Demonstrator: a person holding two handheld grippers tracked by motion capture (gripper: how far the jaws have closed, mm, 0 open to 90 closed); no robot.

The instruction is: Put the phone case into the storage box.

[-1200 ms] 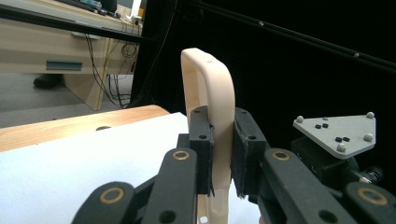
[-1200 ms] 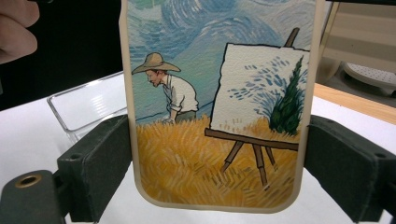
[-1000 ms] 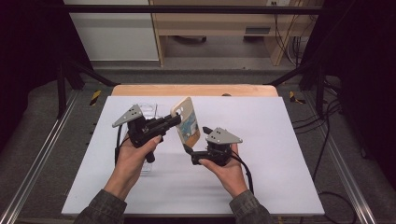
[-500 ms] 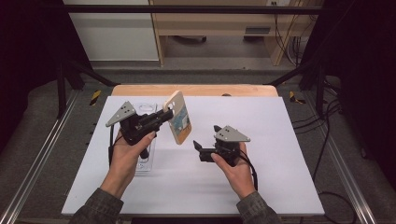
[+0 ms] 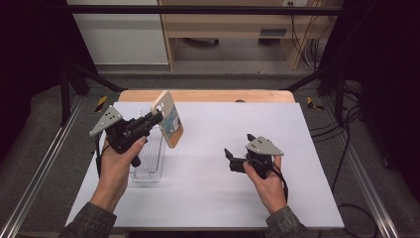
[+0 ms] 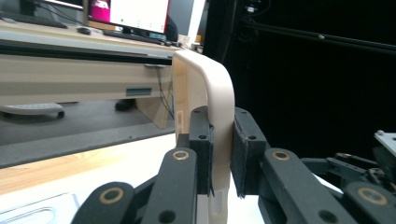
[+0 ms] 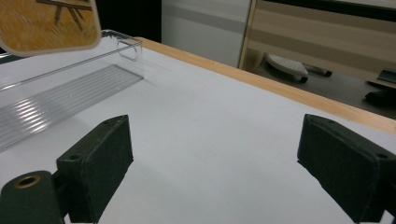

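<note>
1. Fingers (image 6: 201, 154) of the left gripper (image 5: 148, 121) clamp the edge of a beige phone case (image 5: 168, 119), holding it tilted in the air above the clear tray (image 5: 148, 158) at nine o'clock on the counter (image 5: 307, 198).
2. Right gripper (image 5: 233, 157), at four o'clock, hangs with its fingers (image 7: 93, 172) spread wide and empty.
3. Judging by its thin shell, the case looks light, fairly stiff and smooth; a grip across the flat wall near a long edge seems safest.

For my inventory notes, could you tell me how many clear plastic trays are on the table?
1: the clear tray lies on the table's left side, below the left gripper, which holds a beige phone case above it.
</note>
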